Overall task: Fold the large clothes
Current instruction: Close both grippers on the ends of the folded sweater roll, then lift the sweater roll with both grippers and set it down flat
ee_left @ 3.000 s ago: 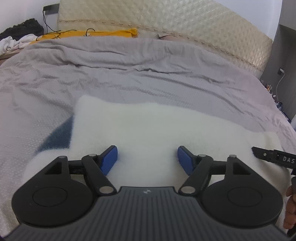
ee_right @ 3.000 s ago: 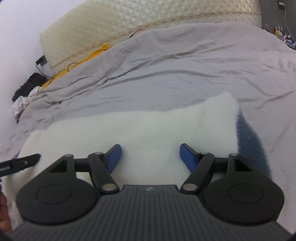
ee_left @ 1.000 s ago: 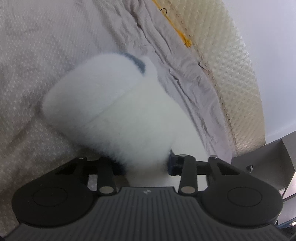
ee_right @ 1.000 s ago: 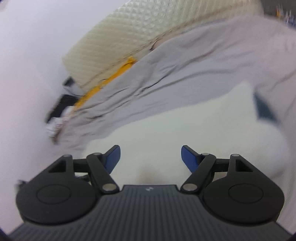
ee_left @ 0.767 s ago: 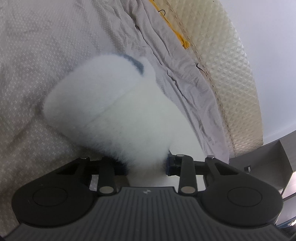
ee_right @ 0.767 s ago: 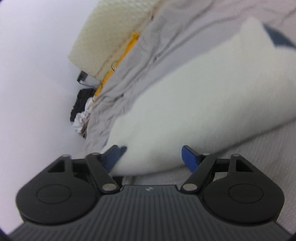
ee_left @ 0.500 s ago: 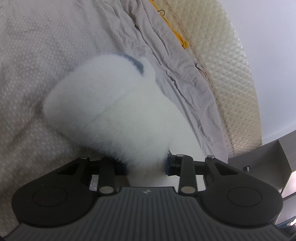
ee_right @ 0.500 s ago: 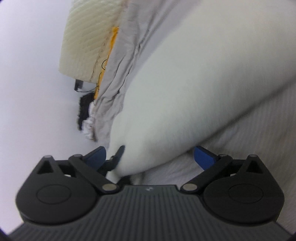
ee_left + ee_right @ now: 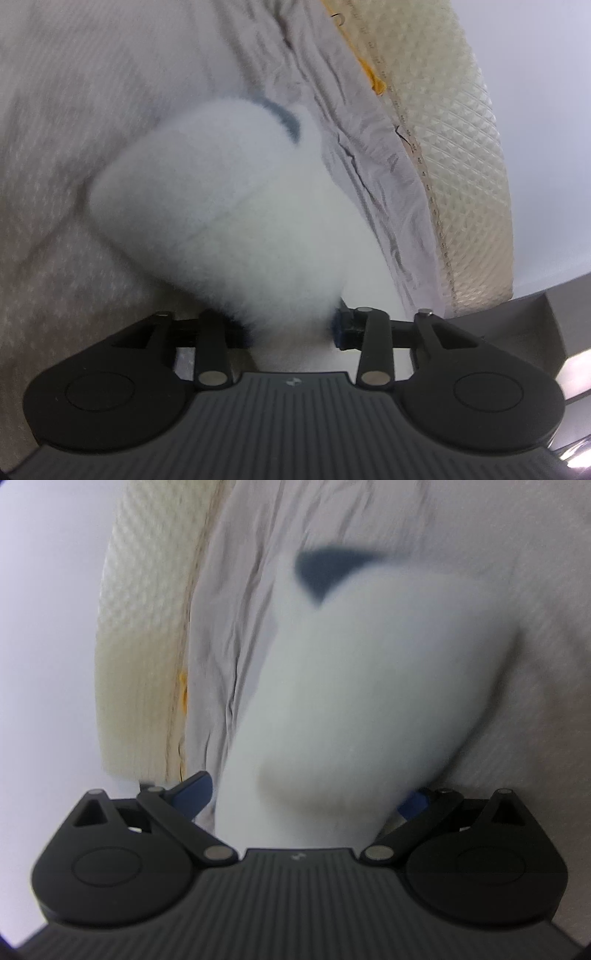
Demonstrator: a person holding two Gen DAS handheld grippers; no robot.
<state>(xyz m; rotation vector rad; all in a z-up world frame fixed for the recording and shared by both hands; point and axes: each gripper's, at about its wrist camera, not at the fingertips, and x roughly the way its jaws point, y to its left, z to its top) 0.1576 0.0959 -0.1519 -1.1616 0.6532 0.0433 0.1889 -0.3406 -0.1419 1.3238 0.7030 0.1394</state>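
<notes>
- Grey bedspread with a fine pale woven pattern, wrinkled, spreading ahead of the jaws and to their left in the left wrist view; in the right wrist view it lies ahead and to the right.
- Cream quilted headboard with a diamond pattern, ahead and right of the jaws in the left wrist view.
- Yellow cloth, a thin strip between bedspread and headboard.
- Pale wall, far left of the jaws in the right wrist view.

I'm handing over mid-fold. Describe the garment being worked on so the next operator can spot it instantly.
Start from the wide bed under its wrinkled grey bedspread, with the cream quilted headboard along one edge. On the bedspread lies a bulky white fleece garment, its near end gripped by the left gripper. It is the only fluffy white thing there, with a navy patch at its far end.
</notes>
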